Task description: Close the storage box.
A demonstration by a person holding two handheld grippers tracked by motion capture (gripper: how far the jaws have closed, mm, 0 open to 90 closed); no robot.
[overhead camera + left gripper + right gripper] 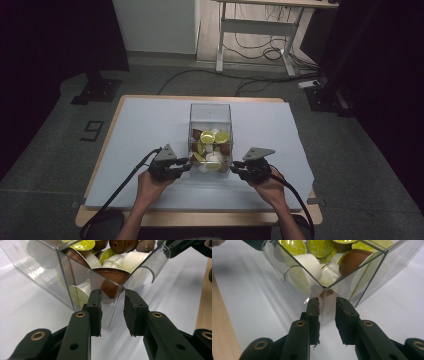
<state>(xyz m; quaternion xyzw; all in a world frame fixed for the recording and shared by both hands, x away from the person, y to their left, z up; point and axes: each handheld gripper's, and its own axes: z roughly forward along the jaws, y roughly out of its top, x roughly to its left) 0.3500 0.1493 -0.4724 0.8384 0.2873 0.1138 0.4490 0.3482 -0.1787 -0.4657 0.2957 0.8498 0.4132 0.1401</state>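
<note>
A clear plastic box [210, 116] stands on the white sheet, holding several coffee capsules [213, 148] in green, white and brown. My left gripper [186, 164] is at the box's near left corner and my right gripper [234, 166] at its near right corner. In the left gripper view the jaws [113, 293] straddle the box's upright corner edge [113, 315], with the pads against the two walls. The right gripper view has its jaws [327, 301] set the same way on the other corner [325, 307]. The near wall has a curved cut-out [160, 262].
The white sheet [150, 130] covers most of the wooden table [200, 218], whose front edge runs just behind my hands. On the floor beyond are a desk frame [260, 30], cables and dark stand bases [97, 90].
</note>
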